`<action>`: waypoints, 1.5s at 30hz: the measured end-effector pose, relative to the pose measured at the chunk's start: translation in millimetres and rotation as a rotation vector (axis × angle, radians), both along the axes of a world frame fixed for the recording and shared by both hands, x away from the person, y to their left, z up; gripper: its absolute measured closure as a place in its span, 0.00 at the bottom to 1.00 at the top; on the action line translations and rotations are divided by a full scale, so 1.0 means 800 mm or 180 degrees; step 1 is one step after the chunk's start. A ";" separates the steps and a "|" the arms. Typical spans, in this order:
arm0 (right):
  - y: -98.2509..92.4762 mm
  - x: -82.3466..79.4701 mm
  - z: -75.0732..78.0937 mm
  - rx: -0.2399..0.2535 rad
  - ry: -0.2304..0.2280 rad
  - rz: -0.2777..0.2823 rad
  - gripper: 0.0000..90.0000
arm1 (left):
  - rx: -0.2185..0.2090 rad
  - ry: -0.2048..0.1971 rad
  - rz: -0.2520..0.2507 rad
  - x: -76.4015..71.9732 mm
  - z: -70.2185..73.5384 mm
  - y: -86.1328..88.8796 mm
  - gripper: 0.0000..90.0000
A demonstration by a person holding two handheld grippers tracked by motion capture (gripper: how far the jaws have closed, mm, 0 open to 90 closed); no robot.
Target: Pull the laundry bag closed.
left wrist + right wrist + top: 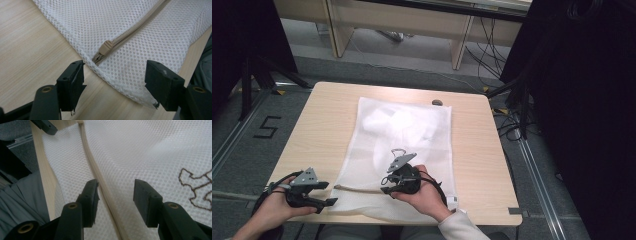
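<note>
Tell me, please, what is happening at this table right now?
A person is working on a white mesh laundry bag that lies flat on the wooden table, holding a gripper in each hand. The left gripper is open at the bag's near corner, where the beige zipper pull sits. The right gripper is open over the zipper farther along. Neither is gripping anything yet.

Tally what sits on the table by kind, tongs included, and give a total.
Mesh laundry bags: 1
Zipper pulls on that bag: 1
Small dark things at the table's far edge, too small to identify: 1
Tongs: 2, the left tongs and the right tongs, both open
Total: 5
</note>
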State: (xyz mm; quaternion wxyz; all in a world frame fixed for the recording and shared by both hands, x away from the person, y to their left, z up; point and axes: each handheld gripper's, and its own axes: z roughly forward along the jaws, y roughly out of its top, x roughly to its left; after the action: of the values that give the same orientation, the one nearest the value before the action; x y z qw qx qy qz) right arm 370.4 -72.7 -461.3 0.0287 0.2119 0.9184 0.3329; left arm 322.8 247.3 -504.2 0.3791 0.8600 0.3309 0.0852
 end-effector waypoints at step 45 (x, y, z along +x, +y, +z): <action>0.165 0.022 -0.022 -0.0031 0.0112 0.0503 0.83 | -0.0088 0.0099 0.0045 -0.003 -0.001 -0.001 0.35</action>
State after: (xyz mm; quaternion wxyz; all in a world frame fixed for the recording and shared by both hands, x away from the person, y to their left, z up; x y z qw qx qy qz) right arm 387.9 59.1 -478.9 -0.0127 0.1444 0.9342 0.3259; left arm 320.2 246.7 -504.8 0.3850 0.8536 0.3440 0.0699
